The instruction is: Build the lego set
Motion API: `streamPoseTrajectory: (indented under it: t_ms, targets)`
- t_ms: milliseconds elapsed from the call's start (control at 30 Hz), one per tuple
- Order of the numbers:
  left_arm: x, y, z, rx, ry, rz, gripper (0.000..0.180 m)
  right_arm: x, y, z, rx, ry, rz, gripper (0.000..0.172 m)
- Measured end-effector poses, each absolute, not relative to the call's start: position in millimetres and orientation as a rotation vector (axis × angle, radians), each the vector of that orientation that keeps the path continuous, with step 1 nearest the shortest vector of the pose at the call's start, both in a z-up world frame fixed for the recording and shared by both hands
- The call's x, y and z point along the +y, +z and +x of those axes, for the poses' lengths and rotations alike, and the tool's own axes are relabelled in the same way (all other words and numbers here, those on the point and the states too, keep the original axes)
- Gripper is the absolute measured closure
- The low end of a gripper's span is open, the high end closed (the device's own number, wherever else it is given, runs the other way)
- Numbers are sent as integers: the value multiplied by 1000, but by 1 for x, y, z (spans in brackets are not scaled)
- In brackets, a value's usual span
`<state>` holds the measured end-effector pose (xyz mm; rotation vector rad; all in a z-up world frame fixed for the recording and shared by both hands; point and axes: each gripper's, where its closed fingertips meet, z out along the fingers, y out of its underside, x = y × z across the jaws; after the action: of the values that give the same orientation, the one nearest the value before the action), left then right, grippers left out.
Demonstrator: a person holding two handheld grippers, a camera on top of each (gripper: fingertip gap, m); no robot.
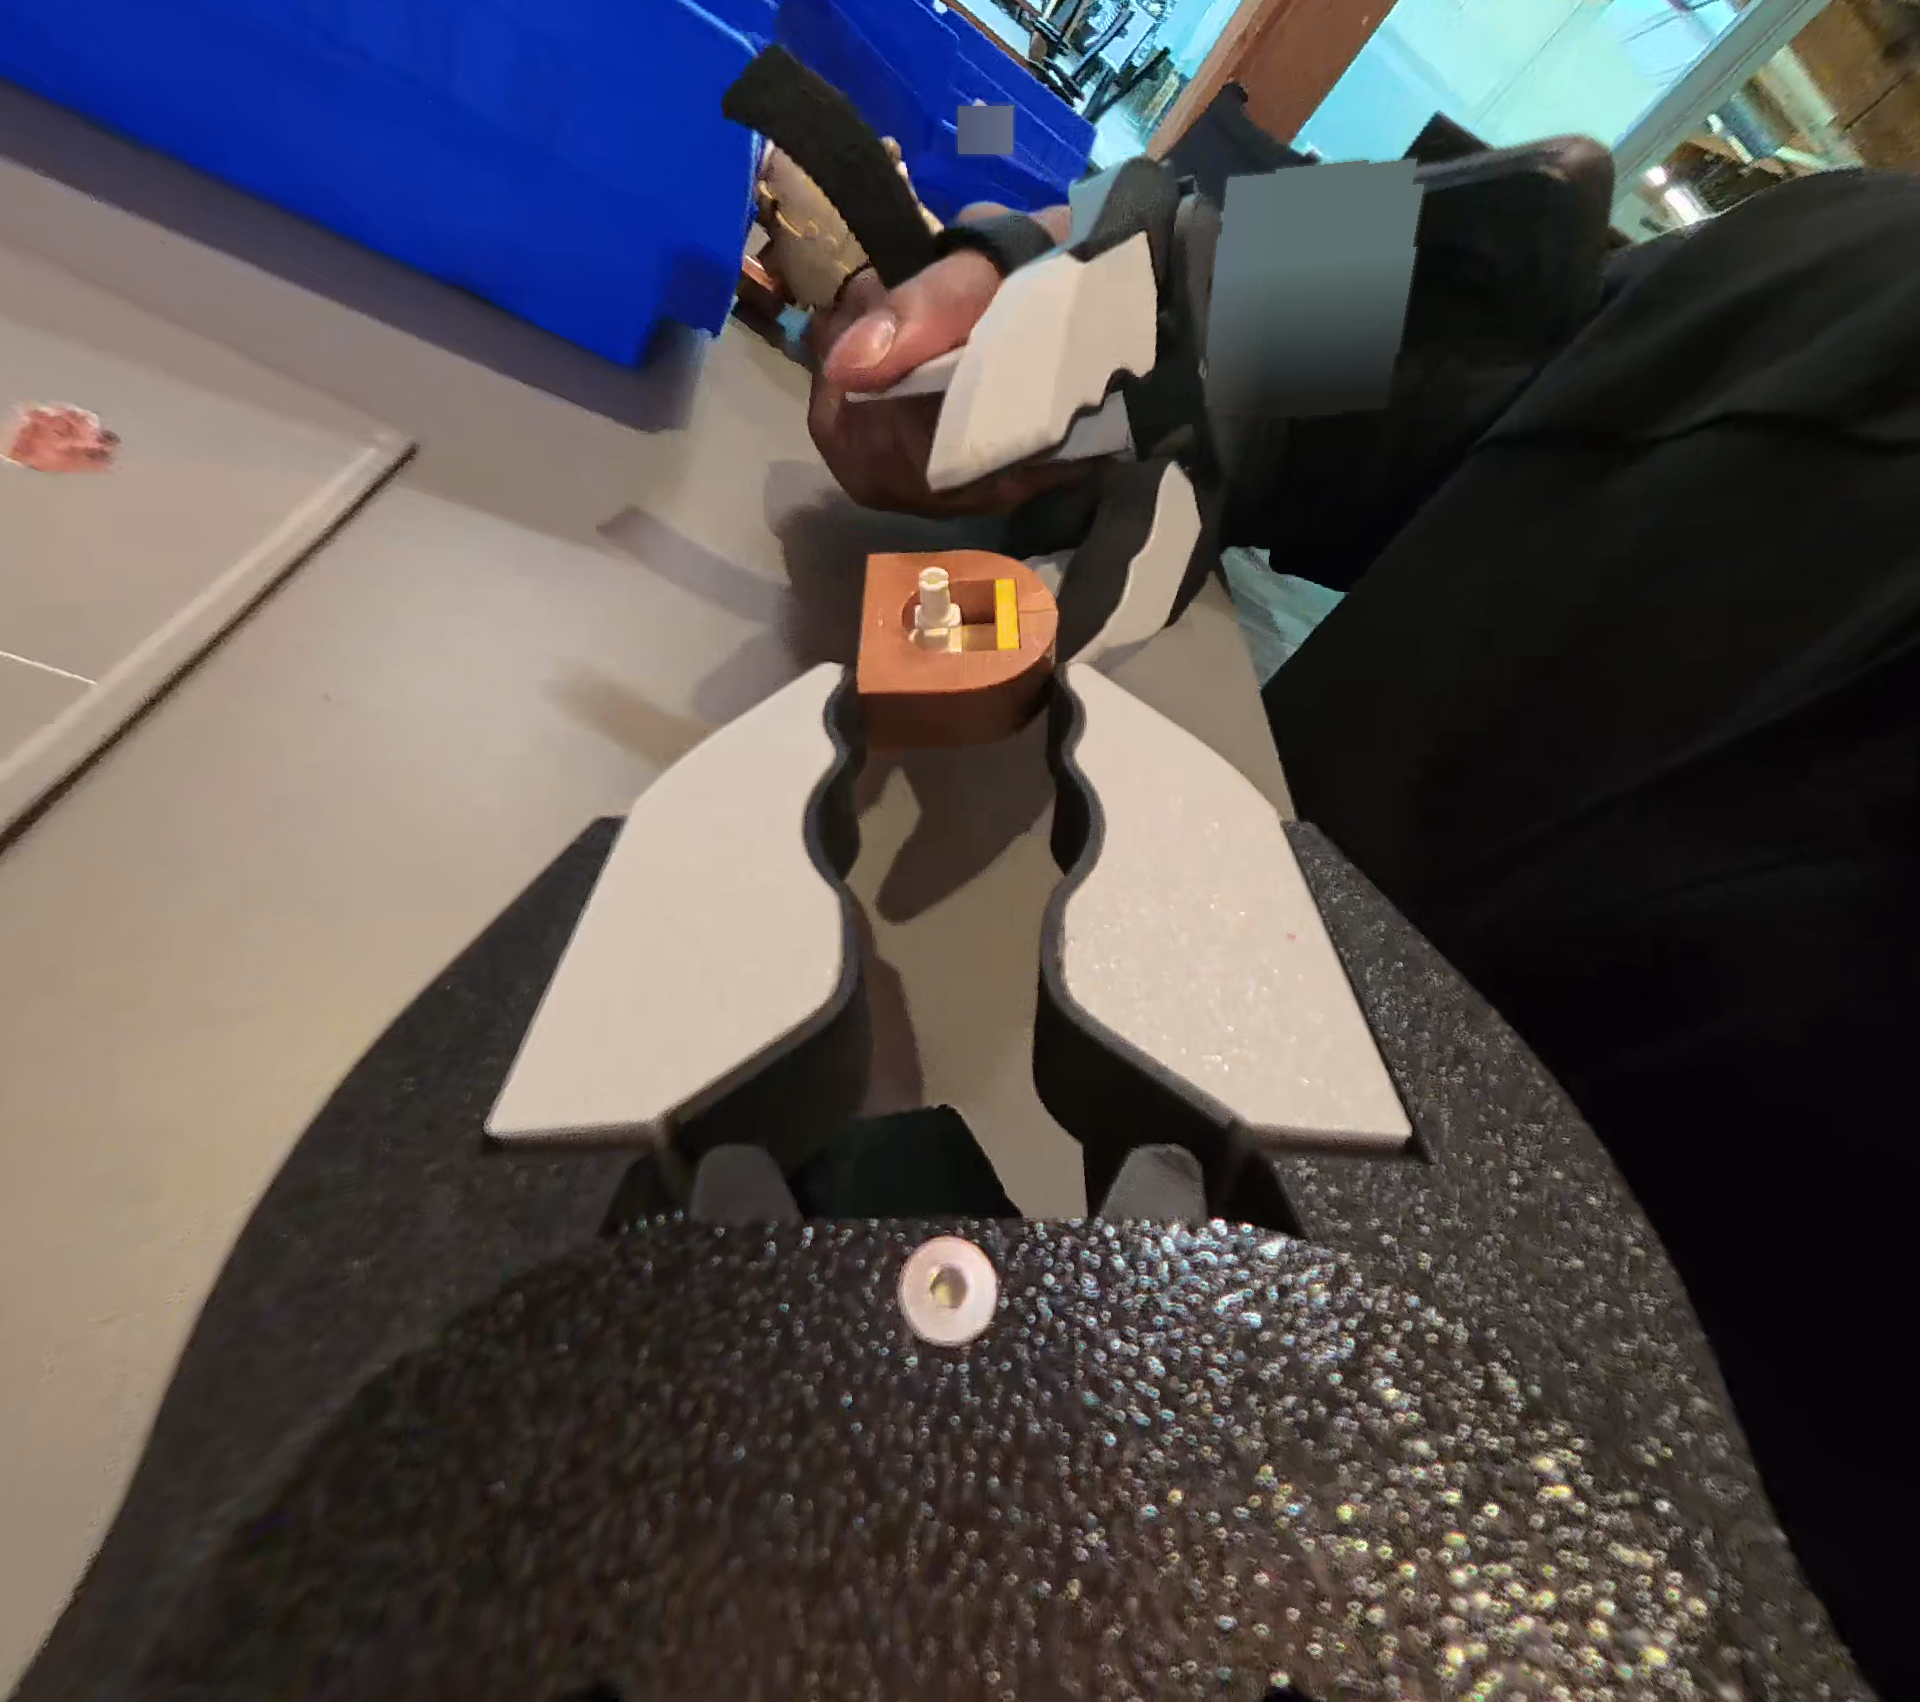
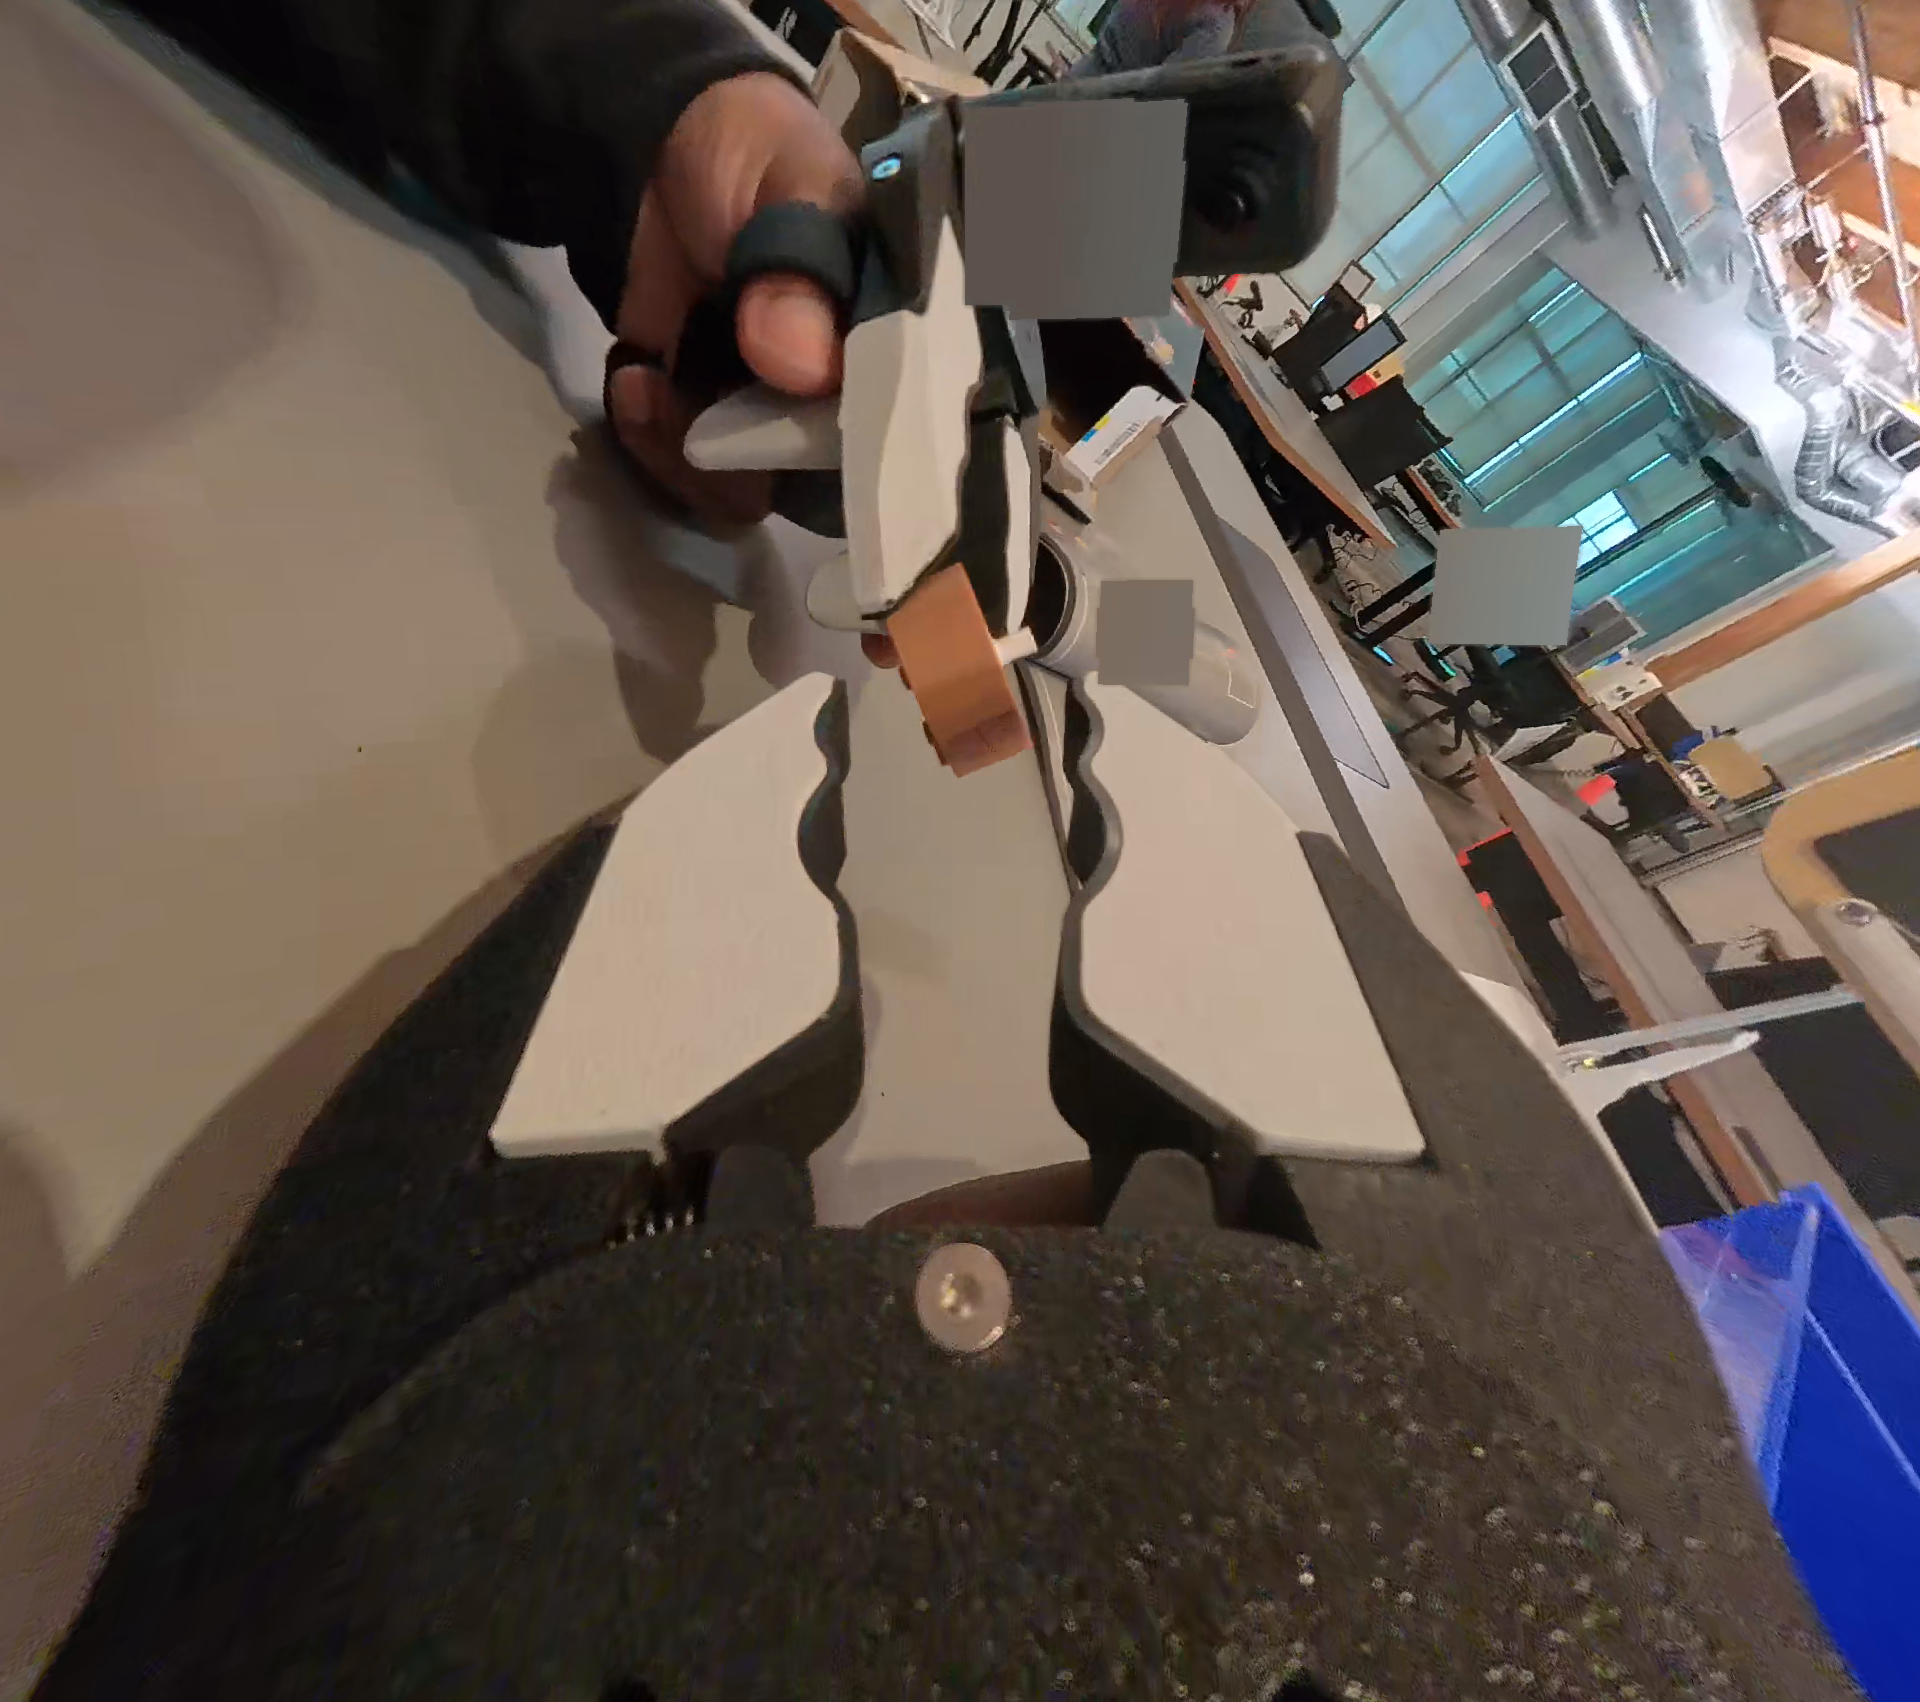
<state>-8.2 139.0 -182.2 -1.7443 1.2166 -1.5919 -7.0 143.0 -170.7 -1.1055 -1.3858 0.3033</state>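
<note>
Gripping brown D-shaped block point(image 1: 951, 665) between my left gripper point(image 1: 951, 696) fingertips, white peg point(image 1: 932, 608) up; my right gripper point(image 2: 956, 717), jaws apart, empty, just beyond.

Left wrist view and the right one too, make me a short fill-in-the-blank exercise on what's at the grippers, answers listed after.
1. The left gripper is clamped on a D-shaped block of ____ colour.
2. A ____ peg stands upright in the block's round hole.
3. The strip along one wall of the block's square opening is ____.
4. The right gripper has its fingers apart and holds ____.

Missing words: brown; white; yellow; nothing
</note>
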Motion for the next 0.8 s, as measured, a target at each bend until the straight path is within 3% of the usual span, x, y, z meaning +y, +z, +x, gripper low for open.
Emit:
streamPoseTrajectory:
  t_ms: [167,533,800]
  targets:
    - [136,-185,-8,1213,-1631,-1785,147,144,-175,-11,-1398,268,-1115,151]
    - [186,-200,-33,1123,-1343,-1889,142,165,-206,4,-1101,891,-1910,152]
    - [177,-209,-30,1234,-1260,-1895,146,167,-226,9,-1134,808,-2009,152]
